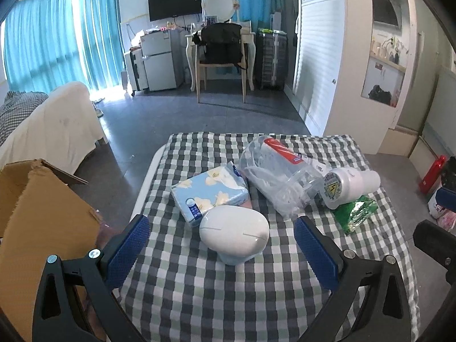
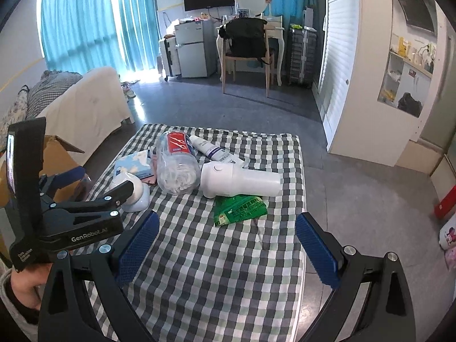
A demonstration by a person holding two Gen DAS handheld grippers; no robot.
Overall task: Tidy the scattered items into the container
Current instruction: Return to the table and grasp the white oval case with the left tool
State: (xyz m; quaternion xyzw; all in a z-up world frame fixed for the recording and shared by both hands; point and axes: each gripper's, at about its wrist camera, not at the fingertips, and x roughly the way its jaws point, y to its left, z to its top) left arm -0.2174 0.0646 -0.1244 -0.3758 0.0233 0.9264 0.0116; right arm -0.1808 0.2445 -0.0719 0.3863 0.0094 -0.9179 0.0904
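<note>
Behind the work area is a bedroom with blue curtains (image 1: 57,42), a small fridge (image 1: 159,57) and a chair (image 1: 222,54) carrying a black bag. Nearer, a tabletop (image 1: 199,299) covered with a checked cloth carries the scattered items: a white dome-shaped object (image 1: 233,232), a tissue pack (image 1: 209,193) touching it behind, a clear plastic jar (image 1: 273,176) lying on its side, a white bottle (image 1: 347,186) resting partly on a green packet (image 1: 356,213), and a tube (image 2: 211,149) behind the jar. The cardboard box (image 1: 42,228), probably the container, stands open just beside the left edge, so items can be dropped in with a short move. The left hand-held gripper (image 1: 222,250) is wide open and holds nothing; the white dome sits between its fingers without touching, so I judge it is the first target. The right hand-held gripper (image 2: 226,248) is also wide open and empty, hanging over bare cloth near the green packet.
</note>
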